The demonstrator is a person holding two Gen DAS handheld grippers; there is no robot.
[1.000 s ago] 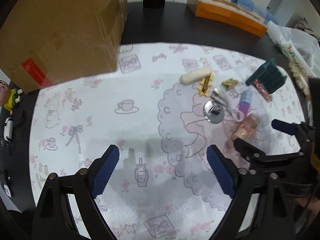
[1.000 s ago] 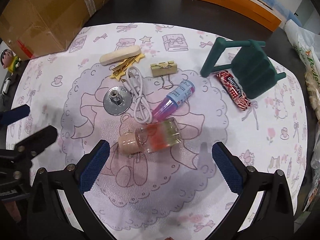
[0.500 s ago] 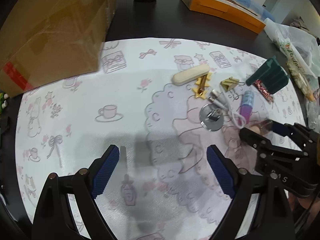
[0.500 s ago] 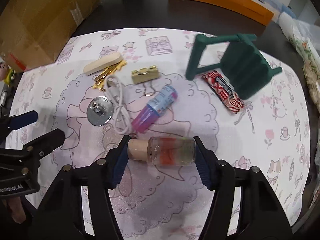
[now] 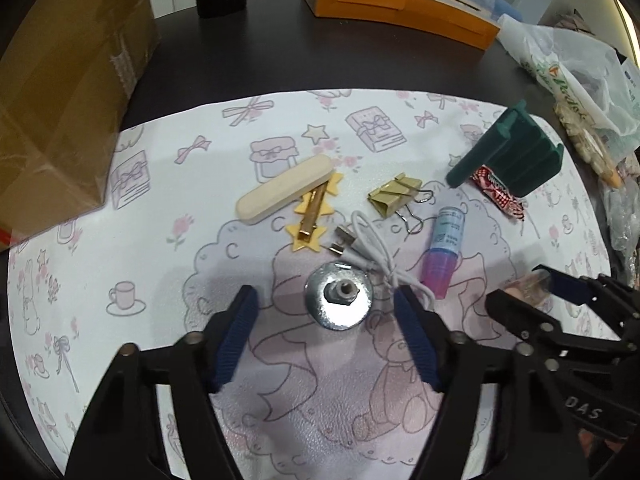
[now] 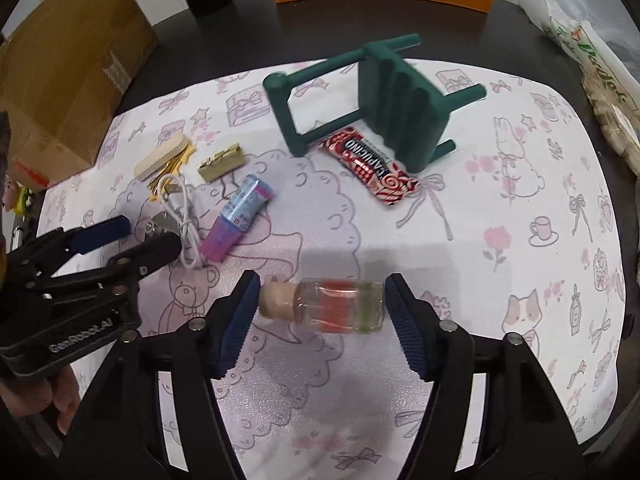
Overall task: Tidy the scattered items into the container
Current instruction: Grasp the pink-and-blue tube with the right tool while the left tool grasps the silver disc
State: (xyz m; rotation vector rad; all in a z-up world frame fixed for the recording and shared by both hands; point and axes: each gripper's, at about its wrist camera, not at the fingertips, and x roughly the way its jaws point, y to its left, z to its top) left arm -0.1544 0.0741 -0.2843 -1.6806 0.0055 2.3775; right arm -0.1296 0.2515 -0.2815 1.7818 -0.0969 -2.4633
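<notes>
Right gripper (image 6: 322, 310) clamps corked bottle (image 6: 336, 311)

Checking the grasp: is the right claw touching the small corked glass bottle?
Touching. The right wrist view shows the right claw with both blue pads pressed on the small corked glass bottle, one at each end.

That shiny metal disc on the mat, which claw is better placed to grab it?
Left. The left claw is open, straddling the metal disc. The right claw already grips the corked glass bottle.

Both grippers (image 5: 326, 342) (image 6: 320, 326): black printed frames, ribbed blue pads (image 5: 234, 338), silver screws, white "GenRobot.AI" lettering on left.
</notes>
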